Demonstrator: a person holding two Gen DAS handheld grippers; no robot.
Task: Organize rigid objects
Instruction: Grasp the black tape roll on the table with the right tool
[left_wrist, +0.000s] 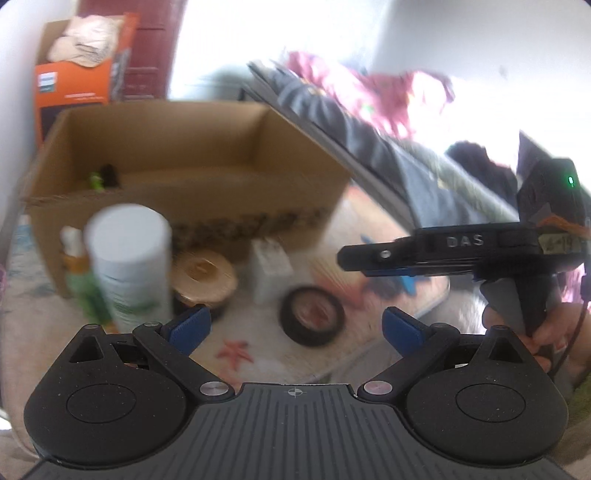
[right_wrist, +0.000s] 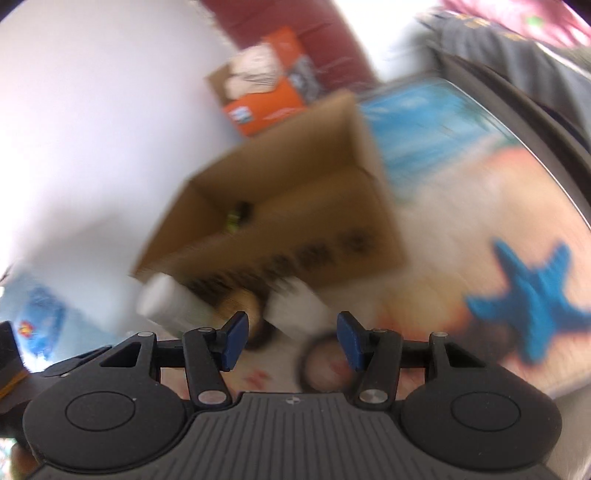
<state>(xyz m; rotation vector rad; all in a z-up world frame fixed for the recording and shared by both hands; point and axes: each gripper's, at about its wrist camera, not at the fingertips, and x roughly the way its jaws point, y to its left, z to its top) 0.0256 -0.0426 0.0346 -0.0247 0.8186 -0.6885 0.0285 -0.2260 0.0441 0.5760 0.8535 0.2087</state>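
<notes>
I am holding my left tongs (left_wrist: 295, 328) wide open and empty, right tongs (right_wrist: 291, 341) partly open, empty. White cylindrical plastic bottle (left_wrist: 129, 262), round black tin (left_wrist: 312, 315) standing before the open brown cardboard box (left_wrist: 177, 155).

Blurred view over the right gripper (right_wrist: 291, 341) toward an open cardboard box (right_wrist: 280, 206).

The blue pads (right_wrist: 233, 341) stand partly apart with nothing between them. Ahead, in front of the box, lie a white cylinder (right_wrist: 166, 301), a white block (right_wrist: 295, 310) and a dark ring (right_wrist: 325, 363) — the ring just behind the right pad. Something green and dark (right_wrist: 236, 216) sits inside the box. An orange carton (right_wrist: 266, 92) stands behind it — a blue starfish print (right_wrist: 532, 299) marks the mat at right.
</notes>
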